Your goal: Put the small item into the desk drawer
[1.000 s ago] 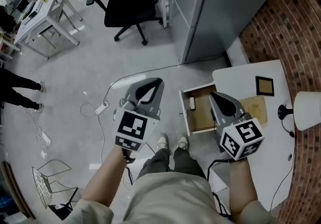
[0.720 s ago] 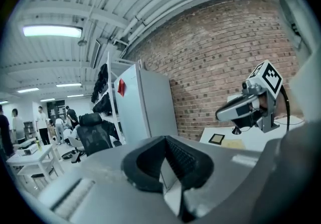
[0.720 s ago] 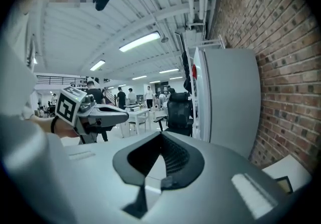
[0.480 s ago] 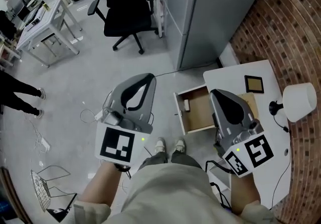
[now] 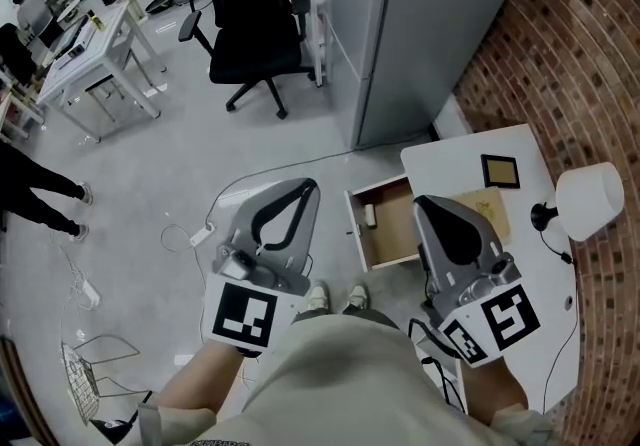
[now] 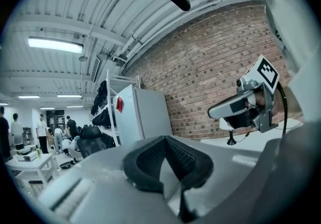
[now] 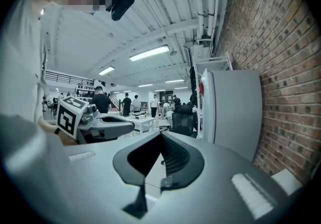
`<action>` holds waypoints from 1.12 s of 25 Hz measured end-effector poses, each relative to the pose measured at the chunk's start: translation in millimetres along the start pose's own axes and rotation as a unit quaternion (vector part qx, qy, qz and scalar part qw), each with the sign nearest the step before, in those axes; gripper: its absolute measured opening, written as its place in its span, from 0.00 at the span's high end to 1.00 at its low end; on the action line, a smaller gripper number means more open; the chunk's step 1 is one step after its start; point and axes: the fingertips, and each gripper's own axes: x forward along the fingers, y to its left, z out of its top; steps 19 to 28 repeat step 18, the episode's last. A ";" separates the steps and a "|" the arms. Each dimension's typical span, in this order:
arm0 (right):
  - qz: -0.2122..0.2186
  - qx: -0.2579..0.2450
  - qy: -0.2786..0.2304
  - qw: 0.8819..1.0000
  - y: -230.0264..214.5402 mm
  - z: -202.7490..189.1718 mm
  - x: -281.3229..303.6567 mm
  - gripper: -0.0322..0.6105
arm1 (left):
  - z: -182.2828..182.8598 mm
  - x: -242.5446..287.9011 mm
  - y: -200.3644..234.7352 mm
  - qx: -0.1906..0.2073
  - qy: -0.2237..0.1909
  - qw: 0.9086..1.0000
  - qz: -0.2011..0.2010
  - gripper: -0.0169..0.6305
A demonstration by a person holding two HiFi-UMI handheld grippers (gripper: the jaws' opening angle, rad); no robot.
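Observation:
The desk drawer [image 5: 392, 234] stands pulled open from the white desk [image 5: 455, 159]. A small white item [image 5: 369, 216] lies in the drawer's front left corner. My right gripper [image 5: 422, 202] hovers over the drawer's right side, shut and holding nothing. My left gripper [image 5: 310, 186] hangs over the floor to the left of the drawer, also shut and empty. In the left gripper view the pads [image 6: 175, 155] meet at the tip and the right gripper [image 6: 239, 110] shows across. In the right gripper view the pads [image 7: 170, 157] are closed together, with the left gripper [image 7: 108, 127] at the left.
On the desk are a framed picture [image 5: 499, 171], a brown pad [image 5: 488, 206] and a white lamp [image 5: 590, 202]. A grey cabinet [image 5: 420, 24] stands behind the desk, against a brick wall [image 5: 560, 44]. A black office chair [image 5: 255, 24] and a cable [image 5: 200, 232] are on the floor at left.
Both grippers have drawn back toward the person's body and sit lower in the head view. The drawer stays open with the white item inside.

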 end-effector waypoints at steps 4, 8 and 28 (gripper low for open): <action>-0.001 0.010 0.014 1.000 -8.2 -19.7 8.9 0.95 | -8.7 4.5 -1.7 -0.010 0.008 1.000 0.002 0.97; -0.004 0.023 0.015 1.000 -12.8 -28.6 12.9 0.95 | -11.4 8.6 -5.3 -0.014 0.012 1.000 -0.003 0.97; 0.000 0.038 0.016 0.999 -17.9 -34.1 12.8 0.95 | -14.1 11.7 -5.4 -0.023 0.014 1.000 -0.003 0.97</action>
